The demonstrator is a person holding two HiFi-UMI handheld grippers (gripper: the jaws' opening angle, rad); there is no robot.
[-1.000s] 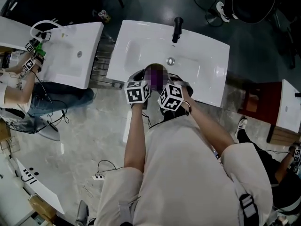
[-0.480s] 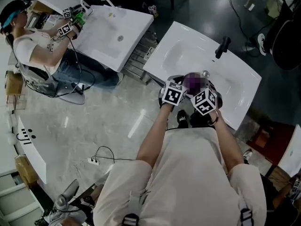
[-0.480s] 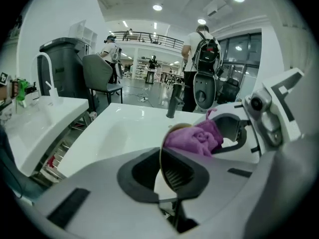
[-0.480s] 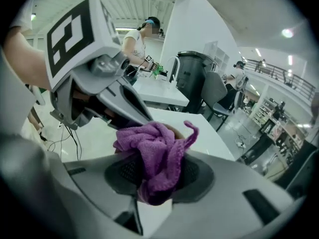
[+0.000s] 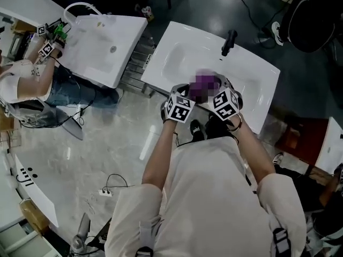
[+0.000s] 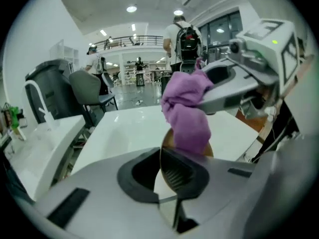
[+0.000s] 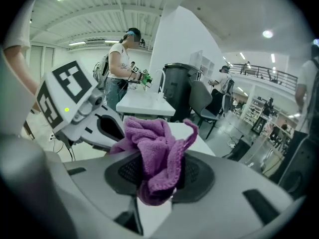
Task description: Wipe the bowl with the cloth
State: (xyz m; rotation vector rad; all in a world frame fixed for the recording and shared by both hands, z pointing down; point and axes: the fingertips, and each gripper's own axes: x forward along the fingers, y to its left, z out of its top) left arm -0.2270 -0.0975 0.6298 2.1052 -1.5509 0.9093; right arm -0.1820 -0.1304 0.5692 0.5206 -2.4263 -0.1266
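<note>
In the left gripper view my left gripper is shut on the thin rim of a brown bowl, which I see edge-on. A purple cloth hangs bunched over the bowl's far side, held by my right gripper. The right gripper view shows my right gripper shut on the purple cloth, with the left gripper's marker cube just beyond it. From the head view both cubes sit side by side at the near edge of a white sink, the cloth between them. The bowl is mostly hidden there.
A black faucet stands at the sink's far edge. A second white sink lies to the left, where another person works with grippers. Cables trail on the marble floor. A dark bin and chair stand beyond.
The head view has swung, so the sink sits at a different angle. Both grippers stay close together at the sink's near edge with the cloth between them.
</note>
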